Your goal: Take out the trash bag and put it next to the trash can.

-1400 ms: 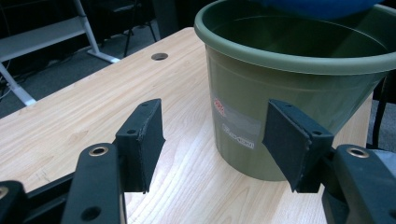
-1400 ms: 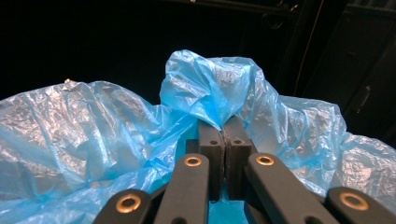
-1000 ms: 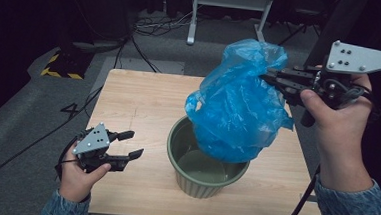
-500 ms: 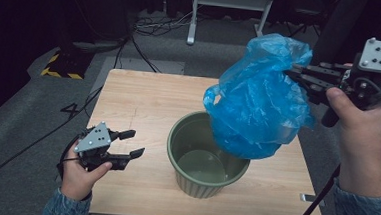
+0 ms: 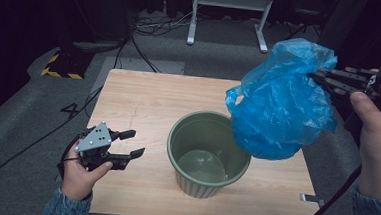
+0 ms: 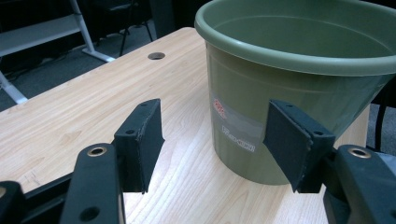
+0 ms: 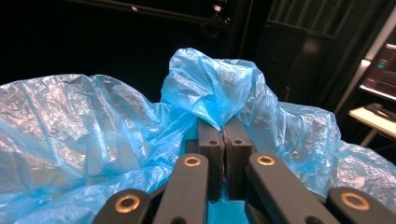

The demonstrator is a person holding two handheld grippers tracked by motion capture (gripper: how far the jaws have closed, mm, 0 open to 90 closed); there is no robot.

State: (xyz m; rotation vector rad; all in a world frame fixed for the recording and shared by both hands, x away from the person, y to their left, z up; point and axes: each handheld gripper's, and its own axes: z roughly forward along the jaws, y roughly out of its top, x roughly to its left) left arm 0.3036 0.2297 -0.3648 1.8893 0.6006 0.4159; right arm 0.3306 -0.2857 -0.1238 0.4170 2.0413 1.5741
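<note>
A blue plastic bag (image 5: 281, 110) hangs in the air over the right side of the table, clear of the pot. My right gripper (image 5: 314, 76) is shut on the bag's upper edge; in the right gripper view the film (image 7: 210, 93) bunches over the closed jaws of the right gripper (image 7: 223, 135). A green ribbed plastic pot (image 5: 208, 153) stands upright and empty on the table, its rim below and left of the bag. My left gripper (image 5: 132, 143) rests low at the table's front left, open, pointing toward the pot (image 6: 299, 79) with nothing between its pads (image 6: 140, 140).
The wooden table (image 5: 144, 99) has bare room at its left and far side. A white metal frame (image 5: 229, 9) and cables (image 5: 148, 27) lie on the grey floor beyond. A small metal clip (image 5: 312, 198) sits at the table's front right edge.
The right gripper has carried the blue bag to the right and slightly up, away from above the pot. The left gripper has stayed put.
</note>
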